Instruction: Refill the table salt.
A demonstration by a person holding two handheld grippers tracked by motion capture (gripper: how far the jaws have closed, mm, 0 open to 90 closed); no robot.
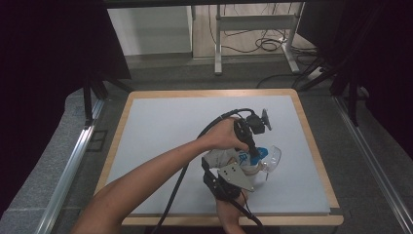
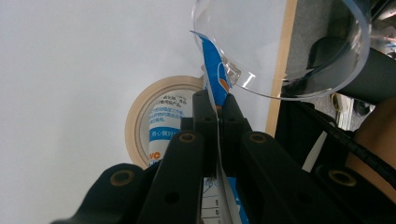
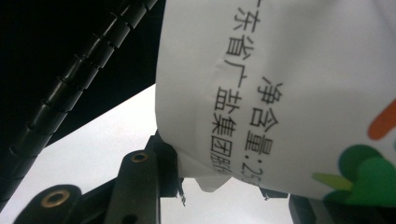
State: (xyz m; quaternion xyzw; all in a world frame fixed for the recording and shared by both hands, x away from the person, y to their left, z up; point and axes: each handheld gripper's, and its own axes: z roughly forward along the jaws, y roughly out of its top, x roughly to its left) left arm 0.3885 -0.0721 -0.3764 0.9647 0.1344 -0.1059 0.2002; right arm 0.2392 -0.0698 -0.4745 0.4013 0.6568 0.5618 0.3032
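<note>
Above the near right part of the grey-topped table (image 1: pixel 160 126): a white printed bag (image 3: pixel 289 93) with a blue top edge, held up between two hand-held grippers, hard by a clear bowl (image 1: pixel 276 157). Left gripper (image 2: pixel 217 109), reaching in from above, clamped tight on the thin blue top strip, jaws all but meeting, the strip's tip rising against the bowl's rim. Right gripper (image 3: pixel 224 182), coming in from the near edge under its grey plate, closed part-way round the bag's fuller body, one jaw pressed into the lower corner, the bag bulging between the two. Behind the left jaws, a beige ring (image 2: pixel 140 112) flat on the table; whether touching the bag, impossible to tell.

Step in hand, by the look of it: getting the bag's mouth to the bowl, either to open the top or to tip the contents in. No contents to be seen in the bowl, so seemingly early in the job.

Next move likely calls for a firm hold low on the body, a steady pull or tilt at the top, and the mouth kept over the rim rather than beside it. Bowl light and unsecured: apt to slide or tip under a nudge, hence a gentle approach.
</note>
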